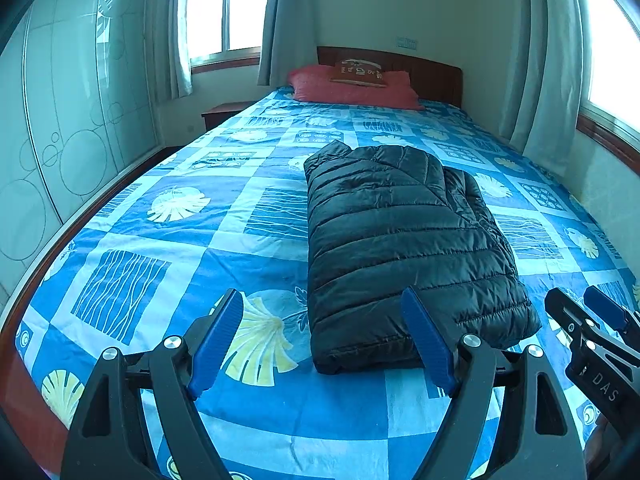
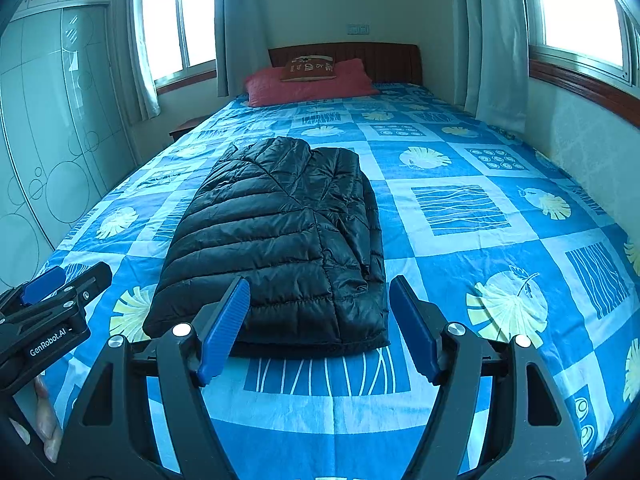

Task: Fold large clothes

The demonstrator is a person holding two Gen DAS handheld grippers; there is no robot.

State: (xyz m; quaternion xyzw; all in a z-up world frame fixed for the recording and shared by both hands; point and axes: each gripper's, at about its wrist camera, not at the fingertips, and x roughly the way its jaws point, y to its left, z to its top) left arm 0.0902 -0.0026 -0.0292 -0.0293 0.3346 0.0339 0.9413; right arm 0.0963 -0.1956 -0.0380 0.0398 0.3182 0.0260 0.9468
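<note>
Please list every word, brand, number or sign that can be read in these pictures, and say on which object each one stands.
"GenRobot.AI": on the side of the left gripper, seen in the right wrist view.
"DAS": on the side of the right gripper, seen in the left wrist view; further letters, if any, are hidden.
Pale characters on the brown cushion: too blurred to read.

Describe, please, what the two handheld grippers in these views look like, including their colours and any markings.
Both the left gripper and the right gripper have matte black, angular frames with triangular cut-outs, round silver pivot bolts, and two fingers faced with ribbed blue pads. White lettering marks their sides: "GenRobot.AI" on the left one, "DAS" on the right.
</note>
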